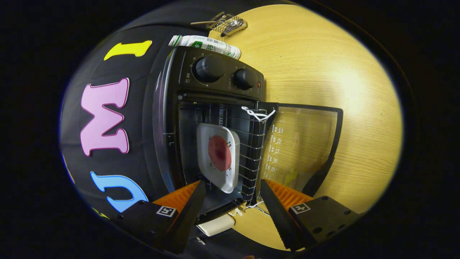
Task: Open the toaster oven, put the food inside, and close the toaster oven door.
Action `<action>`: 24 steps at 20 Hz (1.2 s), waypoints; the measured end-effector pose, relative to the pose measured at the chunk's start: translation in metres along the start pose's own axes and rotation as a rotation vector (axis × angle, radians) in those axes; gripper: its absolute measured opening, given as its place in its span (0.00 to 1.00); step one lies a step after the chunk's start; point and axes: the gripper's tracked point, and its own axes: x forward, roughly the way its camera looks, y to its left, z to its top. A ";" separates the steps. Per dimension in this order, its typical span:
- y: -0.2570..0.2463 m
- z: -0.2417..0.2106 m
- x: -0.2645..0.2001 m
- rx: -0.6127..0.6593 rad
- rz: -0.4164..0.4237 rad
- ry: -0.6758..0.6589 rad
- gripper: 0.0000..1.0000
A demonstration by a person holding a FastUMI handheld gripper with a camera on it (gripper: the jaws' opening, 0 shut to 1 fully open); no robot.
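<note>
Food loaded; door closure outstanding.
The toaster oven (pixel 215 118) is found on the table (pixel 323 64) with its glass door (pixel 302 144) swung open; the plate of food (pixel 219 154) sits on the rack. The gripper (pixel 231 201) is spread, empty; the door must be pushed shut.

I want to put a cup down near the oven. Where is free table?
Free: the wood table beyond the open glass door. Crowded: the corner behind the toaster oven, with a packet and wire rack. The tool is open.
</note>
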 end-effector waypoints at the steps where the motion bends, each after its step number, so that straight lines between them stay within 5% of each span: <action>1: 0.004 0.000 -0.006 -0.046 0.013 0.013 0.99; 7: 0.013 0.005 -0.052 -0.520 0.085 0.013 0.98; 14: -0.033 0.000 -0.076 -1.221 0.011 -0.044 0.98; 19: -0.095 -0.029 -0.067 -1.383 -0.155 0.117 0.99; 24: -0.137 -0.038 -0.046 -1.382 -0.287 0.202 0.99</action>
